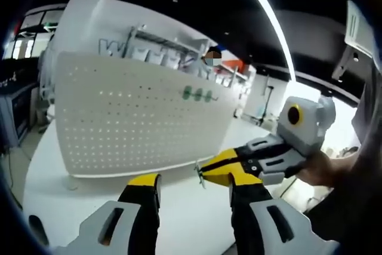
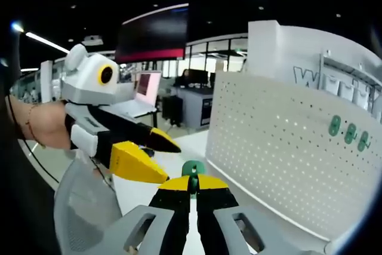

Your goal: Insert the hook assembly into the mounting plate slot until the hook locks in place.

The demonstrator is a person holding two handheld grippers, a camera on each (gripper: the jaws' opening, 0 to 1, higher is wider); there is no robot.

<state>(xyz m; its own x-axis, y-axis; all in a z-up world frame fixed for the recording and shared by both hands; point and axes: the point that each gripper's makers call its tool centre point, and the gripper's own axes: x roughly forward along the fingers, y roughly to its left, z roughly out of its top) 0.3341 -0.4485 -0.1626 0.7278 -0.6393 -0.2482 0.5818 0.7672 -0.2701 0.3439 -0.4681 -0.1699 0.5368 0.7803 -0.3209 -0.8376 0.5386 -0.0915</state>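
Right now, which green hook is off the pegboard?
The green hook pinched between the right gripper fingers; the other three hooks sit in a row on the white pegboard.

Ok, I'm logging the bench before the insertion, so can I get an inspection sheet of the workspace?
Surface: white table, carrying the pegboard.
Job's things: pegboard upright, three mounted hooks on it; a green hook is held short of the board.
Clutter: nothing seen.
Grippers: left gripper open; right gripper shut on the green hook.
Cables: nothing seen.
Surroundings: office desks with screens; ceiling light strip.
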